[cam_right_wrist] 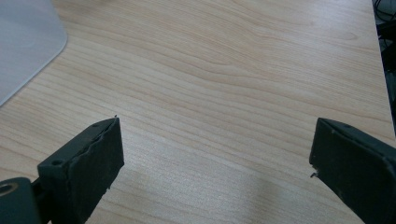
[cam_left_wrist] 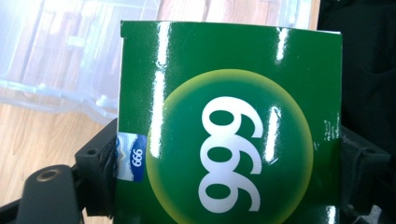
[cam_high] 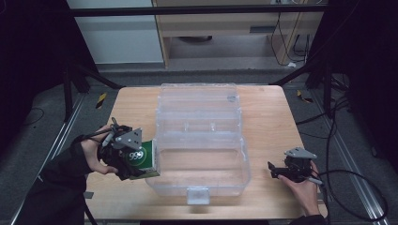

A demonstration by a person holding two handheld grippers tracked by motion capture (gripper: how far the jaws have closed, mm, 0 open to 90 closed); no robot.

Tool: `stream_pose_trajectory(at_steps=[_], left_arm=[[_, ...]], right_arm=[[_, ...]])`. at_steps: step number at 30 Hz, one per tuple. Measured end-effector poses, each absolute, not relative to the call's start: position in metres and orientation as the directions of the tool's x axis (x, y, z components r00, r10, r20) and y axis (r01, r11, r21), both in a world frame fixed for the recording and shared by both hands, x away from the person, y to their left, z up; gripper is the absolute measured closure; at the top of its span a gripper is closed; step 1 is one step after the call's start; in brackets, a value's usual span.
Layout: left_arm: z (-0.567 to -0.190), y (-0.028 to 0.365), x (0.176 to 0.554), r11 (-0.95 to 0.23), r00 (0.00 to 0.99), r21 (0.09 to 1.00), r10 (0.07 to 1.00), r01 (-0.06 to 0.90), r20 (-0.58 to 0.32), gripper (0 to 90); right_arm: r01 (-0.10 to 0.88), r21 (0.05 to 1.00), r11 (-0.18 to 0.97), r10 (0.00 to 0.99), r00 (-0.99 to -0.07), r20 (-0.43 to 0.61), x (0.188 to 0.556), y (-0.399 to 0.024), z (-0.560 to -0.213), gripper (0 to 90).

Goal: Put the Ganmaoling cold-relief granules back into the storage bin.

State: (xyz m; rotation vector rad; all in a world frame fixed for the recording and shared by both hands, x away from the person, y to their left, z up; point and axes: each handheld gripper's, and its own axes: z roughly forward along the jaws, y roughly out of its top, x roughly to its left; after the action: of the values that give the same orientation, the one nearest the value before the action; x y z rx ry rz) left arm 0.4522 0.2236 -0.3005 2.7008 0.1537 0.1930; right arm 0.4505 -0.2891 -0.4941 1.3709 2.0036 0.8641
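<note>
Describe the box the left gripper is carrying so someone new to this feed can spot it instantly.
Start at the wooden table and find the big clear plastic storage box open in its middle. At that bin's near-left corner, the left gripper is shut on a small glossy green carton. It is the one coloured item there, marked with white 999 in a yellow-rimmed circle.

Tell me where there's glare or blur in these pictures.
Left gripper view: white glare streaks on the glossy green box, clear bin behind it soft. High view: dim, dark edges, wooden table lit. Right gripper view: sharp wood grain, faint shadow between the jaws.
</note>
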Motion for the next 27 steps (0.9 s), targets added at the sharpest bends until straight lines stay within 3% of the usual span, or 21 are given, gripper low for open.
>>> stream_pose_trajectory(at_steps=[27], left_arm=[[-0.315, 0.179, 0.468, -0.916, 0.991, 0.4, 0.074, 0.022, 0.114, 15.0]], right_arm=[[0.584, 0.764, 0.275, 0.941, -0.327, -0.089, 0.45, -0.289, -0.494, 3.4]])
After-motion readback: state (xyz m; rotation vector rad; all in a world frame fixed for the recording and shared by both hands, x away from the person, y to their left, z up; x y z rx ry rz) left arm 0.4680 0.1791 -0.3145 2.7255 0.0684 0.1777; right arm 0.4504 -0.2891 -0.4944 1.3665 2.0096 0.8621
